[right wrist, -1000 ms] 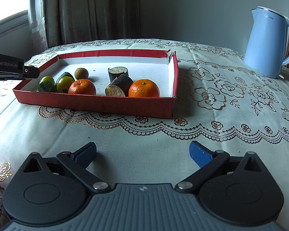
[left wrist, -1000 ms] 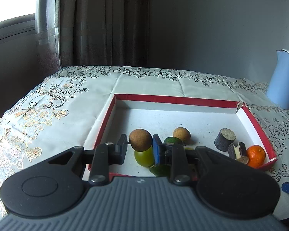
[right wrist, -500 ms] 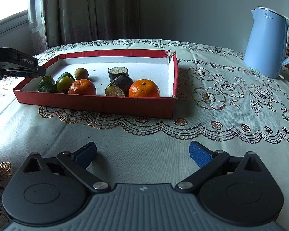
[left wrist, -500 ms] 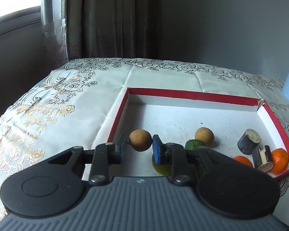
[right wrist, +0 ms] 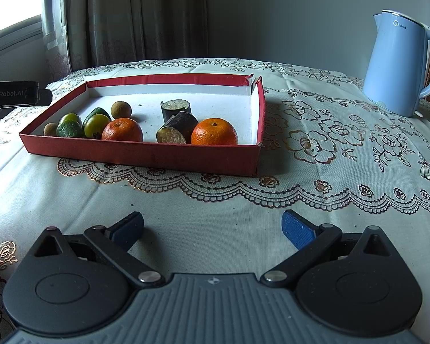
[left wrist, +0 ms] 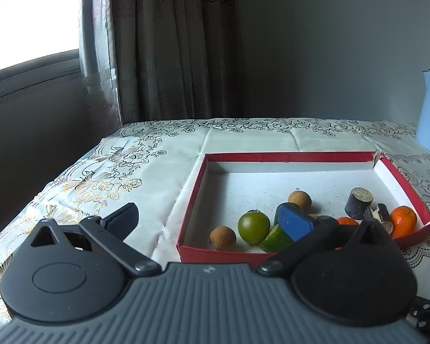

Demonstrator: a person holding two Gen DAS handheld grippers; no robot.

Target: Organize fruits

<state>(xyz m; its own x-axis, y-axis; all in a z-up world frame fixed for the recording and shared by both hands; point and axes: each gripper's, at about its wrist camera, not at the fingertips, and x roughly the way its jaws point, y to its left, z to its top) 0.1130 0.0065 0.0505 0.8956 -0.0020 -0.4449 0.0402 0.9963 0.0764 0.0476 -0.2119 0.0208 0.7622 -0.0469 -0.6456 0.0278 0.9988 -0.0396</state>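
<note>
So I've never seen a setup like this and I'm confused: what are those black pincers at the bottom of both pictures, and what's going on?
No robot here: a person holds a two-finger gripper in each hand, and each carries a forward-looking fisheye camera. One picture looks past the left gripper, the other past the right gripper. Both are open and hold nothing. On the flowered tablecloth sits a red tray holding two oranges, green fruits, small brown fruits and dark cut pieces. A blue kettle stands beyond.
</note>
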